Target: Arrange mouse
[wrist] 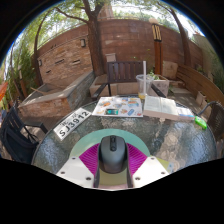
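A dark grey computer mouse (112,152) with a scroll wheel sits between my two fingers, its nose pointing away from me. The magenta pads (90,158) press against both of its sides. My gripper (112,160) is shut on the mouse and holds it above a round glass table (70,148).
On the table beyond the fingers lie a white number plate (72,122), a colourful paint palette (118,106), an open book (168,108) and a cup with a straw (143,98). A brick wall, a bench and a tree stand behind. A dark chair (18,135) is at the left.
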A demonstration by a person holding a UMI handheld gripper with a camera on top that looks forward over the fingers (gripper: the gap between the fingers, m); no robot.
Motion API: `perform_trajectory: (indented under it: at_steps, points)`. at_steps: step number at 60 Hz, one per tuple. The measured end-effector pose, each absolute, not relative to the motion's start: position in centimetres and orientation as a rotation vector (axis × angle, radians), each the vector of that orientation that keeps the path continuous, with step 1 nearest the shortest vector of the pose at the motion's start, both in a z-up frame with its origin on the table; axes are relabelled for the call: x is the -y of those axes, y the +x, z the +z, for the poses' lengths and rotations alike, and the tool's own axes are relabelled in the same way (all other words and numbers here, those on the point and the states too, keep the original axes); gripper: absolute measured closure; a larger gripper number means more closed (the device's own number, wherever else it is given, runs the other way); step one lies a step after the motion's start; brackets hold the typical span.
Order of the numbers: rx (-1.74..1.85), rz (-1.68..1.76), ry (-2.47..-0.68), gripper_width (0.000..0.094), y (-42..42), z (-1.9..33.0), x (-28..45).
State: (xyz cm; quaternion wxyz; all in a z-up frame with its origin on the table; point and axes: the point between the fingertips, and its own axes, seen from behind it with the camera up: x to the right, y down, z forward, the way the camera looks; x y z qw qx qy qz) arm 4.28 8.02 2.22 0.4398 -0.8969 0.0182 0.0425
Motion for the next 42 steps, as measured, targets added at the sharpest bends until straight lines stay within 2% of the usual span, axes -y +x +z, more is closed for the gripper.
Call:
perform_trajectory:
  at_steps: [4,9,11,15,18,22,32,42]
  points:
    - [-0.01,0.071,-2.27,0.0514,4.2,-0.5,-7.6]
    - [0.026,0.039,-2.301,0.0409,3.8,-0.8,-7.0]
    - [0.029,0.019,-2.295,0.032,4.2,-0.4,-6.9]
    - [0.038,0.008,-2.269,0.006,4.2,2.5,-6.6]
    - [0.046,-0.018,-2.252,0.0108,4.3,4.3,-5.8]
    - [0.039,-0.058,-2.231,0.0063,4.5,8.0,-4.5]
    - [0.016,-0.098,-2.206,0.0081,3.5,15.6,0.6]
    - [-0.014,-0.113,-2.19,0.0077,2.4,20.3,5.6]
